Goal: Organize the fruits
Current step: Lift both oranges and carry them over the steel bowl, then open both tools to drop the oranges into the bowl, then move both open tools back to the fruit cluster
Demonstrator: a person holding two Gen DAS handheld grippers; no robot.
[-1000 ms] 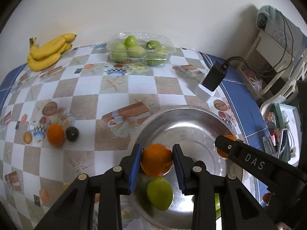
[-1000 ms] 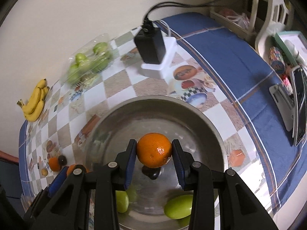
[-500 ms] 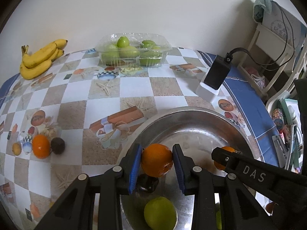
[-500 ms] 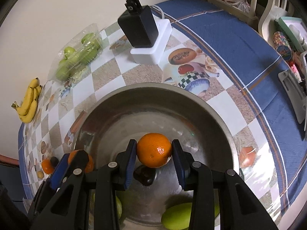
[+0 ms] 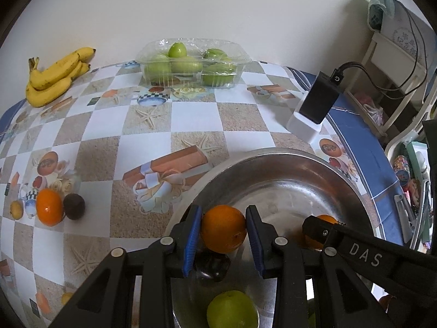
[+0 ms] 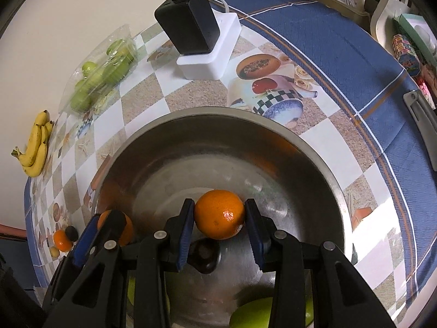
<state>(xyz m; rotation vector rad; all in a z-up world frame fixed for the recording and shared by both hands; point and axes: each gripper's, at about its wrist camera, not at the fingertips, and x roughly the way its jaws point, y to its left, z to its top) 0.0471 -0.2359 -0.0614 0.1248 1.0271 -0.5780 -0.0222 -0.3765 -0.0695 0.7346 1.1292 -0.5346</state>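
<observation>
Steel bowl (image 6: 314, 153) looms nearer; L gripper (image 5: 223, 233), R gripper (image 6: 219, 216) each still pinch an orange.

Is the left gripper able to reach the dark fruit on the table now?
Probably not yet. The left gripper is shut on an orange over the bowl, so its jaws are full. The dark fruit lies uncovered beside another orange.

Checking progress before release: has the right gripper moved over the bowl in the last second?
Yes. The right gripper, shut on its orange, has come lower and closer to the bowl; the charger has slid up the view.
</observation>
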